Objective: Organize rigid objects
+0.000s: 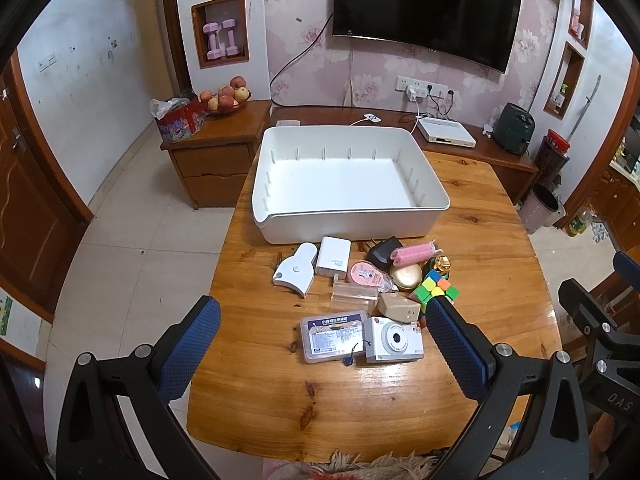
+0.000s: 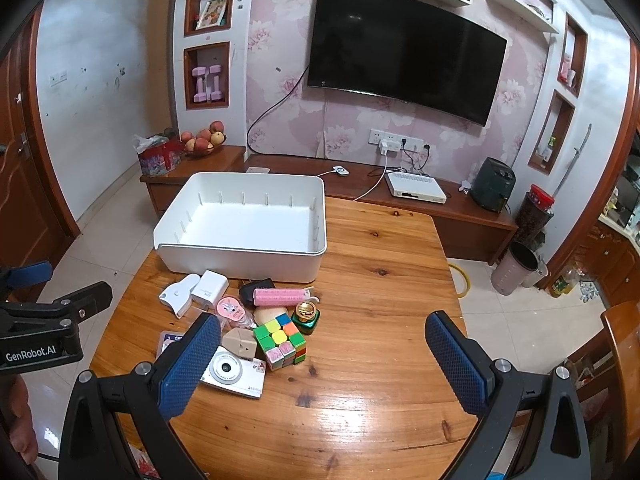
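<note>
White and flat on the wooden table (image 1: pixel 480 216), the toy camera (image 1: pixel 394 340) lies lens-up at the near edge of the clutter, its long axis running roughly left to right across the left wrist view and its left end touching the clear card case (image 1: pixel 334 336). We see it directly ahead of the left gripper (image 1: pixel 322 338), framed between that gripper's widely parted, empty fingers, whereas it sits off behind the left finger of the equally wide, empty right gripper (image 2: pixel 324 354). We judge the left the better placed, with the empty white bin (image 1: pixel 352 216) waiting beyond the pile.
</note>
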Motion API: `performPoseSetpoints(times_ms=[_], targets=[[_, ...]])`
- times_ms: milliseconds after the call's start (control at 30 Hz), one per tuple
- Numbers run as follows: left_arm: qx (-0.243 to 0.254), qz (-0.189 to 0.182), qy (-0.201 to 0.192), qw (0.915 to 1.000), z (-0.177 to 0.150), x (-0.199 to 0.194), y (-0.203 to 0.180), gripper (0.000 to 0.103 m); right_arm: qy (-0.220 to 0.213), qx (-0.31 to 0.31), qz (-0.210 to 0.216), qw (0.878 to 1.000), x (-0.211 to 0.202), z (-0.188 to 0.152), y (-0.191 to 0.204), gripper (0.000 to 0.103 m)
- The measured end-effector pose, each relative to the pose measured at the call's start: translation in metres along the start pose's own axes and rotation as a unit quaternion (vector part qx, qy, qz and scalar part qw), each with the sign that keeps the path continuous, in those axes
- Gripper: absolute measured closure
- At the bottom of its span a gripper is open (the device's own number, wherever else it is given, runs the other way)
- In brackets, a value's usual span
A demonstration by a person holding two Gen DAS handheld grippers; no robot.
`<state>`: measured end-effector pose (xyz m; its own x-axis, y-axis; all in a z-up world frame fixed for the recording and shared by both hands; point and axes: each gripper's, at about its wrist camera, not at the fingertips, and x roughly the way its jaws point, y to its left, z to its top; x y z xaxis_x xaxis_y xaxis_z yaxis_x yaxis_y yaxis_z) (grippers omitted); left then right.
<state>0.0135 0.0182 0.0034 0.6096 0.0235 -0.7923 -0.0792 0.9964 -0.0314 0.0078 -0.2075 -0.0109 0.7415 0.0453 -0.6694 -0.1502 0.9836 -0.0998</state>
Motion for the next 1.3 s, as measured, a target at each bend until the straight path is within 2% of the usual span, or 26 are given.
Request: performPoseSetpoints(times_ms=[400,833,1000,1100,1200,1300], targets=[[0.007,0.001,0.017,0.9998,-0.006,0.013,0.001,0.001,0.005,-0.014,0.001,1.000,0.009,-0.002,0.006,0.001],[0.015,-0.012,0.053,0.9984,-0.019,0.041,0.010,0.001,0.021,-0.030,0.044,0.998,0.028,-0.011,0.009,0.001],[0.014,-0.034,0.079,0.9962,-0.027,0.060,0.017,0.001,0.018,-0.045,0.059,0.997,0.035,-0.016,0.012,0.001],[0.029,-0.028,0.080,0.9960,-0.031,0.069,0.019,0.001,0.011,-0.057,0.077,0.995,0.040,-0.020,0.012,0.001],[0.057,-0.037,0.082,0.9943,-0.035,0.081,0.019,0.001,-0.001,-0.081,0.097,0.992,0.048,-0.028,0.015,0.001],[0.105,-0.045,0.086,0.9897,-0.042,0.095,0.014,0.001,-0.002,-0.126,0.132,0.983,0.060,-0.041,0.025,0.001]])
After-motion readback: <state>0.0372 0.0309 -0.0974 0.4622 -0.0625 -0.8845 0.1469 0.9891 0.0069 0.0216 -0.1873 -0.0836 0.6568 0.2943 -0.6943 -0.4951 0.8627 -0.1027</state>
